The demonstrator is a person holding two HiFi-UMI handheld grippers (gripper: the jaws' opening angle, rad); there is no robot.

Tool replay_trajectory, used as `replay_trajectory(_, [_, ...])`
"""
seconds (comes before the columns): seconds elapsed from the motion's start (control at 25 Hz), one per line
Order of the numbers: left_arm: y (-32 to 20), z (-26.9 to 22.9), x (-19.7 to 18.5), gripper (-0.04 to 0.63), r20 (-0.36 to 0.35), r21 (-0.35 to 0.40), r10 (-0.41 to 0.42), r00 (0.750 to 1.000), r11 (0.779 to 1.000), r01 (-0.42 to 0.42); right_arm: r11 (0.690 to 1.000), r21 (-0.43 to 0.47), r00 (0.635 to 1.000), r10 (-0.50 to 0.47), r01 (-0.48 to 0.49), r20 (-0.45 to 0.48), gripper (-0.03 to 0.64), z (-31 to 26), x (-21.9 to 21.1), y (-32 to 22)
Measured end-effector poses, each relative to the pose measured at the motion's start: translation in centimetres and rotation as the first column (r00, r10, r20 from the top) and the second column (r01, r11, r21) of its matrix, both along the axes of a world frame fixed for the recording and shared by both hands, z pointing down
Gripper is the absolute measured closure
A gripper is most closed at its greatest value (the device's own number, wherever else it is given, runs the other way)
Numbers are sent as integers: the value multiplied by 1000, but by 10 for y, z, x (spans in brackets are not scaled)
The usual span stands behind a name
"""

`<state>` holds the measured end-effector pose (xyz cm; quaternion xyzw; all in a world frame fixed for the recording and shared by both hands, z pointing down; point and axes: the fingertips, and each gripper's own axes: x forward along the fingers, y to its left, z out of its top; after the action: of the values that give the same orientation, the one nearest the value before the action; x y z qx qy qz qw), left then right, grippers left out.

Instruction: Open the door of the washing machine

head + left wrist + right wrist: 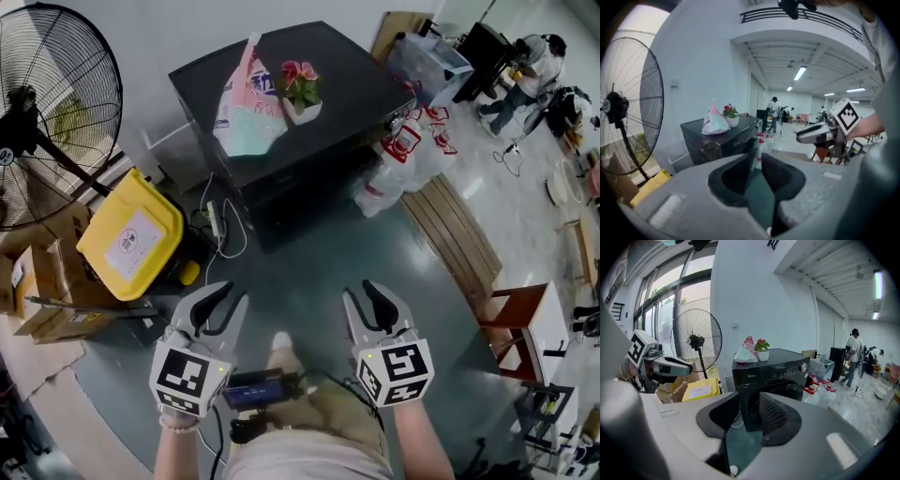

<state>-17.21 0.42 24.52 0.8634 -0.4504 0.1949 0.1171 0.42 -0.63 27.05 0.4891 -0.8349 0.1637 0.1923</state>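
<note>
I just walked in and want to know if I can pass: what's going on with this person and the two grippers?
A person faces the black front-loading washing machine, holding the left gripper and the right gripper out toward it. Both have their jaws apart with nothing between them. Neither touches the machine, and its round door looks shut. A pink-and-white bag and a potted red flower sit on top.

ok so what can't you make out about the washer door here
- Door of the black front-loading washing machine: right gripper view, mostly behind the dark fingers; handle unseen.
- Head view: machine front foreshortened, dark; door indistinct.
- Left gripper view: machine small, dim; door unclear.
</note>
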Motion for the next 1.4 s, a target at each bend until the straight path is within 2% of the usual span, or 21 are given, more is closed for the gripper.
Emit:
replay_trajectory(0.24, [-19, 9, -14, 515, 0, -2, -5, 1000, 1000, 5, 1000, -2, 1000, -21, 21, -7, 497, 8, -14, -22])
replay_trajectory(0.72, [-36, 36, -15, 511, 13, -13, -30, 999, 999, 31, 995, -43, 996, -90, 90, 2, 497, 42, -24, -48])
replay_trajectory(1.04, [-45, 74, 1, 511, -29, -94, -63, 998, 994, 60, 984, -47, 984, -174, 171, -46, 497, 70, -33, -56])
replay_trajectory(1.24, [-55, 99, 4, 511, 13, -73, -45, 999, 996, 46, 981, -50, 980, -191, 188, -57, 497, 89, -27, -64])
replay_trajectory(1.4, [-65, 117, 10, 508, 34, -92, -30, 999, 995, 33, 982, -47, 981, -186, 183, -60, 497, 103, -21, -73])
